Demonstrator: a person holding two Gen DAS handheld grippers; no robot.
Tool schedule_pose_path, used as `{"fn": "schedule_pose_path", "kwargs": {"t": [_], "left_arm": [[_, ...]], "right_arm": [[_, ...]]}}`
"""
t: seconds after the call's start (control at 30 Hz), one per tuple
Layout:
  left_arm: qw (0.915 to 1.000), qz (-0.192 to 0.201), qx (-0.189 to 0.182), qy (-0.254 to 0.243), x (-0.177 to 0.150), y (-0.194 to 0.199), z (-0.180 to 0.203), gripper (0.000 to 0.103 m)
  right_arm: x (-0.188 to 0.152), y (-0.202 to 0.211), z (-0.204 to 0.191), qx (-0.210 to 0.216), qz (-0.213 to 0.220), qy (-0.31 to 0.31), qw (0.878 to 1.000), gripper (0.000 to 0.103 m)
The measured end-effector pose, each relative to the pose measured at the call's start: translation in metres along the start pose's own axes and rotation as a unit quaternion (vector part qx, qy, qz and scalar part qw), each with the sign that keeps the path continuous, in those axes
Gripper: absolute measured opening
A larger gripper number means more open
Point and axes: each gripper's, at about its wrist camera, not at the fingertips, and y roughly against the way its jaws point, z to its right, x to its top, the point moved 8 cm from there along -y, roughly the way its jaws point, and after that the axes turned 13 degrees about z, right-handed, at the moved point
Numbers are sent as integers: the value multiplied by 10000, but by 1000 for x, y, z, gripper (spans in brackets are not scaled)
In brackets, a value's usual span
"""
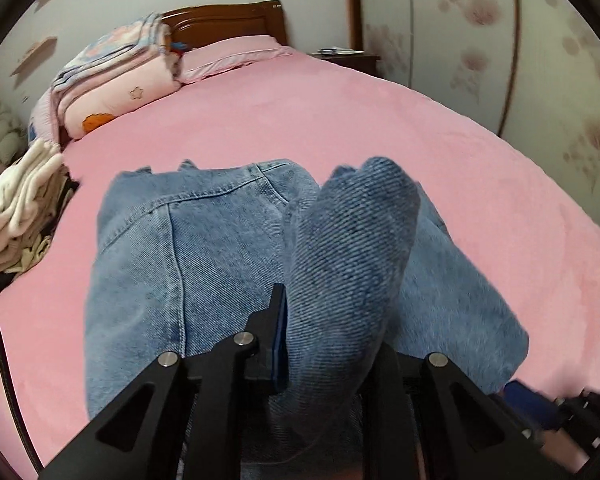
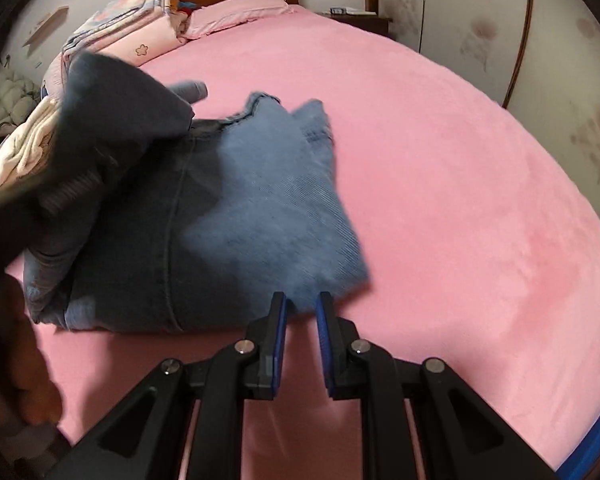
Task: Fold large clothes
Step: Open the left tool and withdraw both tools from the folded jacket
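A pair of blue jeans (image 1: 172,264) lies partly folded on the pink bed (image 1: 340,120). My left gripper (image 1: 324,320) is shut on a bunched fold of the jeans, held up above the rest; its right finger is hidden under the cloth. In the right wrist view the jeans (image 2: 236,216) lie left of centre, with the lifted fold at upper left. My right gripper (image 2: 301,308) is open and empty, its tips just at the near edge of the jeans.
A stack of folded quilts (image 1: 116,80) and a pink pillow (image 1: 228,56) lie by the wooden headboard (image 1: 228,24). A pile of white clothes (image 1: 20,216) sits at the bed's left edge. A nightstand (image 1: 344,56) and a wardrobe (image 1: 500,40) stand at the right.
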Motion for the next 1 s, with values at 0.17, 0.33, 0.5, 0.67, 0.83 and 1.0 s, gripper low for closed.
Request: {"fn": "schedule_pose_path", "kwargs": {"t": [0.17, 0.33, 0.5, 0.67, 0.83, 1.0], "left_arm": [[9994, 34, -306, -138, -3, 8, -1, 42], [9974, -112, -705, 79, 3, 38, -7, 76], [9956, 19, -756, 559, 14, 77, -45, 80], [9929, 299, 3, 1150, 11, 97, -117, 85], [9860, -94, 641, 1539, -18, 77, -173, 85], [9799, -444, 612, 1845, -45, 57, -184, 85]], "right_arm": [[6, 0, -3, 166, -47, -60, 9998, 15], [21, 4, -12, 542, 17, -199, 9983, 16], [44, 17, -31, 823, 174, -76, 9964, 20], [71, 33, -55, 1277, 309, -81, 9913, 36], [92, 34, -73, 1487, 351, -51, 9882, 39], [103, 8, -80, 1616, 33, -385, 9861, 46]]}}
